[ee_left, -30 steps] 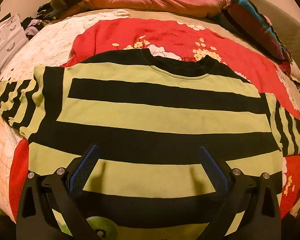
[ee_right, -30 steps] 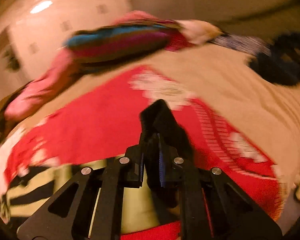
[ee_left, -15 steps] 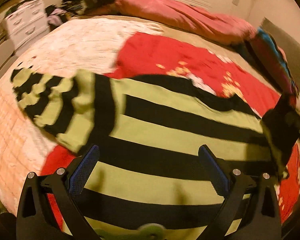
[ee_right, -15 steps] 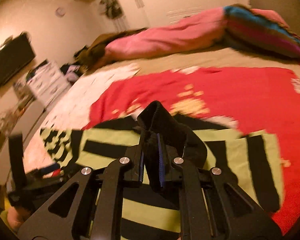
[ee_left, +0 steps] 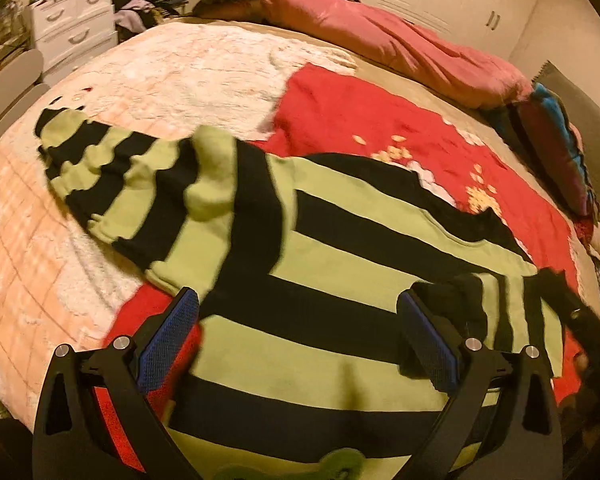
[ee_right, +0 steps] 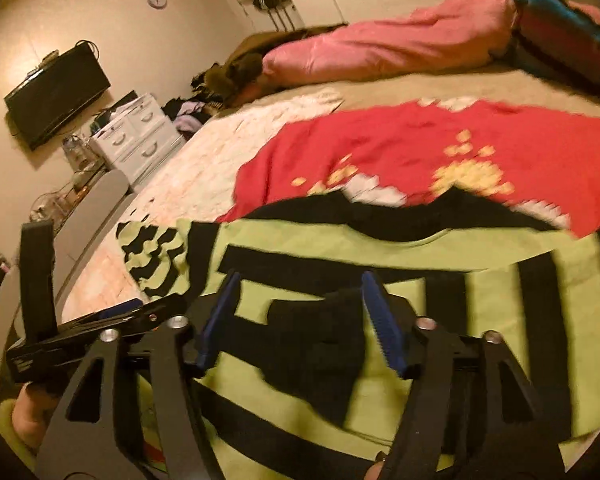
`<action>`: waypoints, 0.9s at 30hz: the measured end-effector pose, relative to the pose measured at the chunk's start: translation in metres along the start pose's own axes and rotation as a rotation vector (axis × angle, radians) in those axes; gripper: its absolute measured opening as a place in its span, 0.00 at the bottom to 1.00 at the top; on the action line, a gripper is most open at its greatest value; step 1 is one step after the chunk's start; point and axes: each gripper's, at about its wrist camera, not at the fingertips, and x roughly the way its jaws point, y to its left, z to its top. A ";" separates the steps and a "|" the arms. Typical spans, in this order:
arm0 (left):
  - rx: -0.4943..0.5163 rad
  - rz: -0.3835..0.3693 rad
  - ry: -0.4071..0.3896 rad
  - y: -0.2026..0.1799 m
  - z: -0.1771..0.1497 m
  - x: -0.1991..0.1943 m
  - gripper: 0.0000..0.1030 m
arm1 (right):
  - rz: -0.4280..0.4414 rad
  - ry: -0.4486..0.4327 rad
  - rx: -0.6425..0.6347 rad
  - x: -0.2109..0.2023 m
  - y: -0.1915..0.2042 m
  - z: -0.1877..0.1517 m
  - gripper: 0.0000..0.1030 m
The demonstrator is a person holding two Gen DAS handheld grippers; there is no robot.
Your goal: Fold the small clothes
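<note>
Bedroom with a bed (ee_left: 204, 76), red blanket (ee_left: 364, 120) on top. The striped sweater (ee_left: 340, 248) lies flat on it, one sleeve folded inward. Both tools, left tool (ee_left: 298, 336) and right tool (ee_right: 300, 320), are spread wide, gripping nothing.

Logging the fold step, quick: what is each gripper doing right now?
Left gripper: open, holding nothing, over the striped sweater.
Right gripper: open, above the folded-in sleeve.

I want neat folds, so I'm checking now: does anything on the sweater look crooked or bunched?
Yes. The left sleeve lies bunched and rippled, angled out over the white blanket. The right sleeve is folded across the sweater, its black cuff crumpled between the open right gripper fingers.
</note>
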 end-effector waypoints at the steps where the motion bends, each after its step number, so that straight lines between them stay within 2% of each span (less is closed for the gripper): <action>1: 0.001 -0.017 0.004 -0.004 -0.001 0.001 0.96 | -0.028 -0.006 0.000 -0.005 -0.007 0.001 0.60; 3: -0.010 -0.073 0.033 -0.014 -0.002 0.009 0.96 | -0.111 0.007 0.034 -0.015 -0.030 0.000 0.60; 5: -0.010 -0.126 0.076 -0.026 -0.002 0.021 0.96 | -0.151 0.023 0.067 -0.018 -0.050 -0.003 0.60; 7: 0.021 -0.131 0.110 -0.044 -0.005 0.036 0.96 | -0.193 0.039 0.097 -0.019 -0.068 -0.005 0.60; 11: 0.040 -0.183 0.187 -0.070 -0.015 0.064 0.92 | -0.204 0.036 0.171 -0.024 -0.091 -0.007 0.60; 12: 0.031 -0.201 0.181 -0.073 -0.016 0.066 0.71 | -0.206 0.034 0.169 -0.025 -0.091 -0.006 0.60; 13: 0.025 -0.217 0.172 -0.076 -0.017 0.066 0.39 | -0.211 0.033 0.162 -0.025 -0.091 -0.007 0.60; 14: 0.029 -0.198 0.164 -0.080 -0.017 0.066 0.31 | -0.223 0.034 0.153 -0.025 -0.091 -0.007 0.60; 15: 0.053 -0.175 0.139 -0.083 -0.015 0.062 0.18 | -0.227 0.036 0.154 -0.025 -0.092 -0.008 0.60; 16: 0.062 -0.193 0.124 -0.084 -0.013 0.059 0.06 | -0.223 0.038 0.160 -0.025 -0.093 -0.007 0.60; 17: 0.079 -0.222 0.099 -0.084 -0.009 0.052 0.07 | -0.221 0.037 0.168 -0.026 -0.095 -0.007 0.60; 20: 0.121 -0.236 0.048 -0.079 0.005 0.034 0.06 | -0.232 0.016 0.181 -0.034 -0.101 -0.004 0.60; 24: 0.118 -0.176 -0.064 -0.054 0.033 0.006 0.06 | -0.244 -0.021 0.203 -0.048 -0.110 0.001 0.60; 27: 0.122 -0.103 -0.069 -0.037 0.046 0.006 0.04 | -0.259 -0.028 0.207 -0.050 -0.115 0.002 0.60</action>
